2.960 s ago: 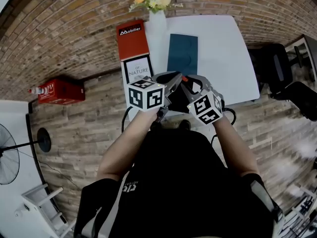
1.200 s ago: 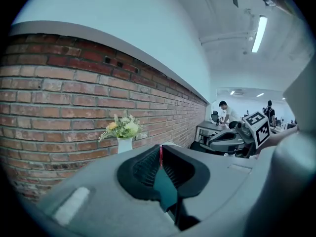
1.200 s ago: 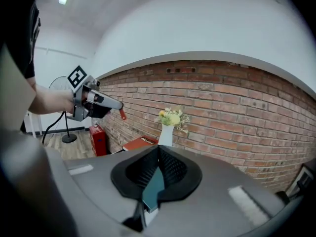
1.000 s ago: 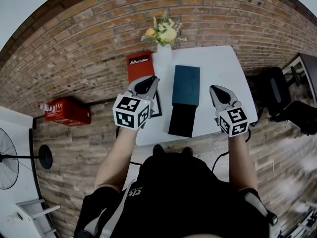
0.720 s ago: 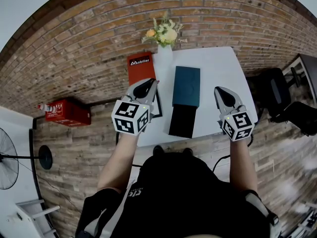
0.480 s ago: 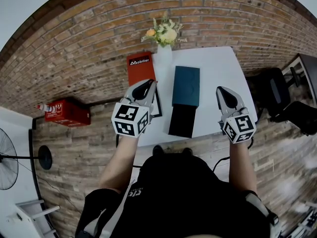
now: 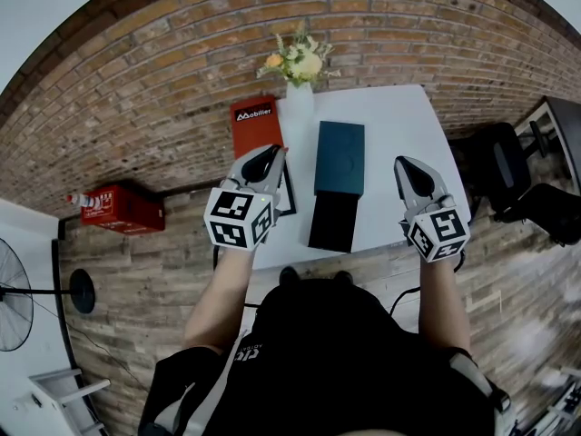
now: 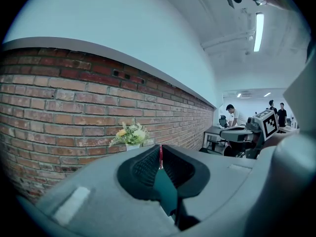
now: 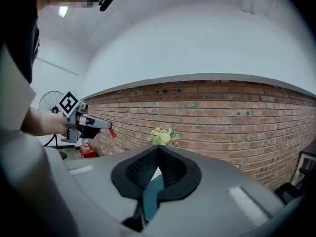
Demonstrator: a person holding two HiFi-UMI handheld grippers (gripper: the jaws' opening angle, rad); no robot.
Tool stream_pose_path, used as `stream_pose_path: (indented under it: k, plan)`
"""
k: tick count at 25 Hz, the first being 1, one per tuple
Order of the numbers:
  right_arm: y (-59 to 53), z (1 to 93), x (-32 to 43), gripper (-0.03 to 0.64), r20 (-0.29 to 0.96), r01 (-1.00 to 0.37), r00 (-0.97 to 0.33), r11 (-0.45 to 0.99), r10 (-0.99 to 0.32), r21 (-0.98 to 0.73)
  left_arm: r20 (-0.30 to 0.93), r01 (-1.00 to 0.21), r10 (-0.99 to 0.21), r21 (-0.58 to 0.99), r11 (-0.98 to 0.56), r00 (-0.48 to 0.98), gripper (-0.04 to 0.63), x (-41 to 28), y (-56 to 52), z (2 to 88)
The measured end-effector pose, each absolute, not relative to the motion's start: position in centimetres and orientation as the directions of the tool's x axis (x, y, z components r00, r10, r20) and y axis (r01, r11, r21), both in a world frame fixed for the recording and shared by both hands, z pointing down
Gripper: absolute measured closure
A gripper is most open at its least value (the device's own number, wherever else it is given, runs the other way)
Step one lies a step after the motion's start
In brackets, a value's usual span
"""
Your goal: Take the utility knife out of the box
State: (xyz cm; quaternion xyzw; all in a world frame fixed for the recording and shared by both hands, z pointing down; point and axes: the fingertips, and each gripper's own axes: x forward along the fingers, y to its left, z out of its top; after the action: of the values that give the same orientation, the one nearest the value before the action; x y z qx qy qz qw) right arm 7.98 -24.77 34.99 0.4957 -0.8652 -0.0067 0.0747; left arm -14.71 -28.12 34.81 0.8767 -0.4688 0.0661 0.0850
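Left claw (image 7: 264,160) is clamped on a thin red sliver, pretty sure that's the utility knife (image 9: 112,132). It's held up off the counter (image 7: 408,125), left of the box (image 7: 340,155), so it's clear of it. Right claw (image 7: 407,173) is clenched on nothing, parked right of the box, out of the way.

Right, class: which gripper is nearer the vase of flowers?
Left. The left gripper sits just below and left of the vase, by the red book; the right gripper is across the box, far to its right.
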Motion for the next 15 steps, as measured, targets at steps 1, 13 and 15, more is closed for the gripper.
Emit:
stream_pose_path:
  k: [1, 13, 15]
  plan:
    - [-24.8, 35.0, 7.9, 0.618, 0.124, -0.856, -0.499, 0.510, -0.858, 0.084, 0.197, -0.833, -0.810, 0.087, -0.546, 0.552, 0.575, -14.7, -28.2, 34.8]
    - [-25.7, 34.7, 7.0, 0.618, 0.118, -0.845, -0.517, 0.528, -0.848, 0.083, 0.192, -0.830, -0.809, 0.084, -0.551, 0.556, 0.575, -14.8, -28.8, 34.6]
    - [-25.8, 34.5, 6.9, 0.618, 0.114, -0.844, -0.520, 0.529, -0.847, 0.083, 0.190, -0.831, -0.810, 0.082, -0.550, 0.555, 0.575, -14.8, -28.9, 34.4]
